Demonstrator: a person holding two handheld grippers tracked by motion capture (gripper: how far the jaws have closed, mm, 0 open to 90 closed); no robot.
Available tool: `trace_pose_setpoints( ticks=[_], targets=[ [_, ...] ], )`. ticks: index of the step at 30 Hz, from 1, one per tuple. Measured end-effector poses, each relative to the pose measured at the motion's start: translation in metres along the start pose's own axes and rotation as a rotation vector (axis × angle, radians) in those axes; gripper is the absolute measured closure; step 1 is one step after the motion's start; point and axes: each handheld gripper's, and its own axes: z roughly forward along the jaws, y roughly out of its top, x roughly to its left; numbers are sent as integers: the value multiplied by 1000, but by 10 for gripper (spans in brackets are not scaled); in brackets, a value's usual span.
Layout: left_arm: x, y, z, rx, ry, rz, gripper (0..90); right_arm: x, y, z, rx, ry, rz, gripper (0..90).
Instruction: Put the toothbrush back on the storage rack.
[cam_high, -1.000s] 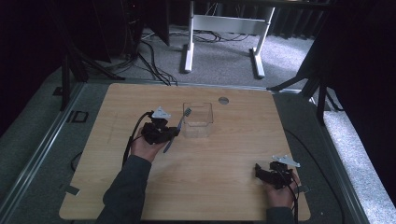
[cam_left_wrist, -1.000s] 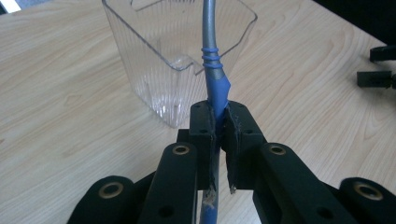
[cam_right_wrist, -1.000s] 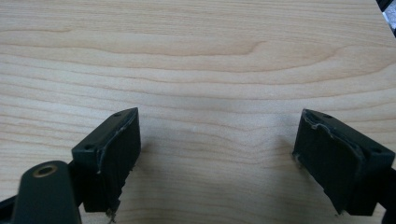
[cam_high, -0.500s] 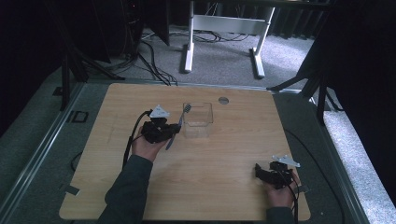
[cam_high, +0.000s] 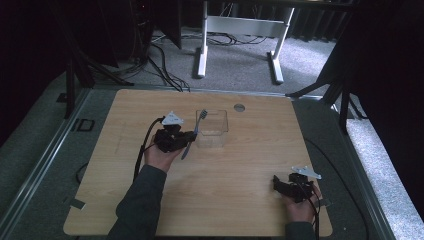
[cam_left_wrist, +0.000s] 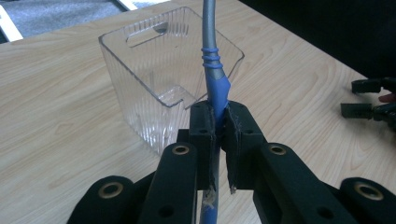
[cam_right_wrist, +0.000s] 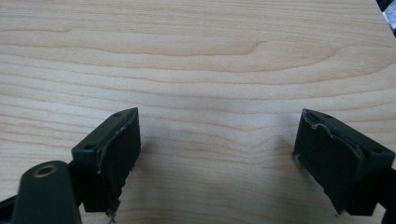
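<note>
1. The left gripper (cam_high: 184, 141) is clamped on the blue handle of a toothbrush (cam_left_wrist: 215, 88), whose long axis runs up and away from the jaws, bristle head topmost.
2. Just beyond those jaws, slightly to their left in the left gripper view, stands a clear plastic box (cam_left_wrist: 140, 70), open side up; the brush head (cam_high: 203, 115) hovers at its near rim, so the left hand is by far the nearer.
3. Well apart on the wooden table (cam_high: 250, 150), the right gripper (cam_right_wrist: 217, 156) rests with jaws spread wide, holding nothing.
</note>
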Motion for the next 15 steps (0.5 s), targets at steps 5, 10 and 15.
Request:
trace_pose_setpoints(
  ticks=[5,10,15],
  targets=[
    [2,1,1,-21,-3,-13,820,0,0,0,0,0,0,144],
    [5,3,0,-48,-9,-40,820,0,0,0,0,1,-1,144],
    [6,5,-1,-65,-9,-52,820,0,0,0,1,1,-1,144]
  ],
)
